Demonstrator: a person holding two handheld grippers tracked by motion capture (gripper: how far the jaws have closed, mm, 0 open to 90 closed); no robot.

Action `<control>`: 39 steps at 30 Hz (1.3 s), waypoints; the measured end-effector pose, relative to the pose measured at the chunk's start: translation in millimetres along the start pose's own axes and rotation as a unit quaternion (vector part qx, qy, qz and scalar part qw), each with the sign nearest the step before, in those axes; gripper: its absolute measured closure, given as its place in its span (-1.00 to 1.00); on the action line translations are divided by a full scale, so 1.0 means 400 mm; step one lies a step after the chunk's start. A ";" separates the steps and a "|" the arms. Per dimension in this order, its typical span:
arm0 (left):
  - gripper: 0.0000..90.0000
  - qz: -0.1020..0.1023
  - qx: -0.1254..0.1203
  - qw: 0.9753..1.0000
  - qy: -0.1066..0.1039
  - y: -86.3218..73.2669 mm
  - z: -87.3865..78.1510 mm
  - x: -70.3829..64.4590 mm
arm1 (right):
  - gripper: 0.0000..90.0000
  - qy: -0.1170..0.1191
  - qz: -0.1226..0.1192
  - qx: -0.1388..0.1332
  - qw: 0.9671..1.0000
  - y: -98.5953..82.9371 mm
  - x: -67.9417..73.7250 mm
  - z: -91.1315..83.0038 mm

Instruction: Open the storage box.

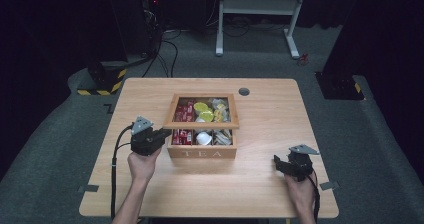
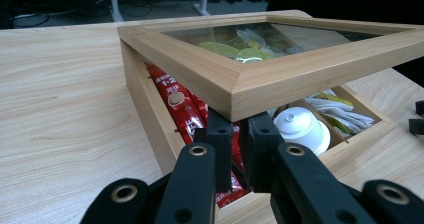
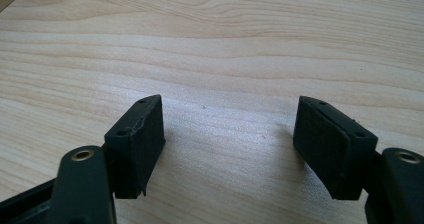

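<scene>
A light wooden tea box (image 1: 202, 153) marked "TEA" on its front wall is seen at the centre of the high view, standing on a pale wooden table (image 1: 260, 184). Its glass-paned wooden lid (image 1: 205, 124) is raised at the front edge and tilted, so that the front row of compartments is exposed beneath it. In that front row, red sachets (image 1: 181, 136) are seen at the left, a small white cup-shaped pod (image 1: 203, 138) in the middle and pale tea bags (image 1: 223, 137) at the right; yellow-green packets (image 1: 201, 107) are visible through the glass farther back.

The left gripper (image 1: 161, 134) is held at the left front corner of the box, left of centre in the high view. In the left gripper view its jaws are pressed nearly together, just under the lid's near corner (image 2: 235, 91); the tips appear to pinch the lower edge of the lid frame, though the contact itself is partly hidden. The red sachets (image 2: 175, 101) and the white pod (image 2: 300, 129) are seen just beyond the jaws in that view.

The right gripper (image 1: 281, 164) is seen at the lower right of the high view, well apart from the box, low over the bare table. In the right gripper view its jaws are spread wide, with only wood grain (image 3: 225, 59) between them.
</scene>
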State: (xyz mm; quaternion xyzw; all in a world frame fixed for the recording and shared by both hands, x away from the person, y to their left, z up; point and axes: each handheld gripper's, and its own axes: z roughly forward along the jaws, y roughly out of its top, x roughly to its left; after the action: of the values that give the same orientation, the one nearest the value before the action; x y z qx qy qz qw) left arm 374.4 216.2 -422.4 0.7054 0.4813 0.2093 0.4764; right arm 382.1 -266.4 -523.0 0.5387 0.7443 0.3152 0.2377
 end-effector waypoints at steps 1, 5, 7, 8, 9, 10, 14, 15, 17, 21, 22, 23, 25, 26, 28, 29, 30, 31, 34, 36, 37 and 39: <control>0.86 0.000 0.000 1.000 0.000 0.001 0.000 0.000 | -0.35 0.000 0.000 0.000 1.000 0.000 0.000 0.000; 0.85 0.001 0.002 1.000 0.002 0.006 0.000 -0.001 | -0.35 0.000 -0.001 0.000 1.000 0.000 0.000 0.000; 0.85 0.001 0.001 1.000 0.004 0.010 -0.001 -0.002 | -0.34 0.001 -0.002 0.000 1.000 0.000 -0.001 0.000; 0.85 -0.001 0.000 1.000 0.003 0.014 -0.001 -0.002 | -0.29 0.003 -0.002 -0.001 1.000 0.000 0.000 0.000; 0.85 -0.001 0.000 1.000 0.003 0.014 -0.001 -0.002 | -0.25 0.004 -0.004 -0.002 1.000 0.000 0.001 -0.001; 0.85 -0.001 -0.001 1.000 0.002 0.015 -0.001 -0.001 | -0.25 0.004 -0.004 -0.002 1.000 0.000 0.001 -0.001; 0.85 -0.001 0.001 1.000 0.001 0.017 -0.001 0.000 | -0.18 0.006 0.001 0.000 1.000 0.003 0.004 -0.002; 0.85 -0.002 0.000 1.000 0.000 0.017 -0.002 0.000 | -0.17 0.010 0.004 -0.002 1.000 0.003 0.004 -0.002; 0.85 -0.004 -0.001 1.000 0.000 0.018 -0.002 0.000 | -0.15 0.025 0.013 -0.003 1.000 0.004 0.005 -0.004; 0.85 -0.005 -0.002 1.000 0.000 0.021 -0.002 0.001 | -0.13 0.046 0.008 -0.001 0.999 0.009 0.010 -0.007; 0.85 -0.005 -0.001 1.000 -0.001 0.022 -0.002 0.001 | -0.13 0.050 0.006 -0.003 0.999 0.012 0.012 -0.009; 0.85 -0.005 -0.001 1.000 -0.001 0.023 -0.002 0.001 | -0.12 0.053 0.002 -0.006 0.999 0.016 0.014 -0.011; 0.85 -0.005 -0.001 1.000 -0.001 0.023 -0.002 0.001 | -0.12 0.058 0.001 -0.008 0.998 0.020 0.017 -0.014; 0.85 -0.005 -0.002 1.000 -0.001 0.025 -0.002 0.001 | -0.12 0.070 0.000 -0.012 0.997 0.030 0.026 -0.020; 0.85 -0.005 -0.002 1.000 0.000 0.026 -0.003 0.001 | -0.12 0.074 0.000 -0.011 0.997 0.034 0.030 -0.022; 0.85 -0.005 -0.002 1.000 -0.001 0.027 -0.003 0.001 | -0.11 0.083 -0.009 -0.017 0.996 0.043 0.038 -0.023; 0.85 -0.005 -0.002 1.000 -0.001 0.027 -0.003 0.001 | -0.10 0.088 -0.011 -0.018 0.996 0.048 0.042 -0.024; 0.85 -0.005 -0.002 1.000 -0.001 0.026 -0.003 0.001 | -0.10 0.092 -0.013 -0.019 0.996 0.053 0.046 -0.025; 0.85 -0.005 -0.001 1.000 -0.001 0.027 -0.003 0.002 | -0.06 0.104 -0.014 -0.027 0.994 0.066 0.056 -0.030; 0.85 -0.006 -0.002 1.000 -0.003 0.027 -0.003 0.002 | -0.03 0.117 -0.014 -0.036 0.992 0.076 0.061 -0.033; 0.85 -0.006 -0.002 1.000 -0.003 0.027 -0.003 0.002 | -0.02 0.120 -0.015 -0.038 0.992 0.078 0.063 -0.033; 0.85 -0.008 -0.003 1.000 -0.003 0.028 -0.003 0.002 | 0.00 0.125 -0.014 -0.039 0.991 0.082 0.067 -0.034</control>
State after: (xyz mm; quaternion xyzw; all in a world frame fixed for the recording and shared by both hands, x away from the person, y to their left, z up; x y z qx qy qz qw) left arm 379.3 216.6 -412.4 0.7011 0.4848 0.2047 0.4812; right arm 386.0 -236.6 -490.1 0.4752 0.7624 0.4058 0.1682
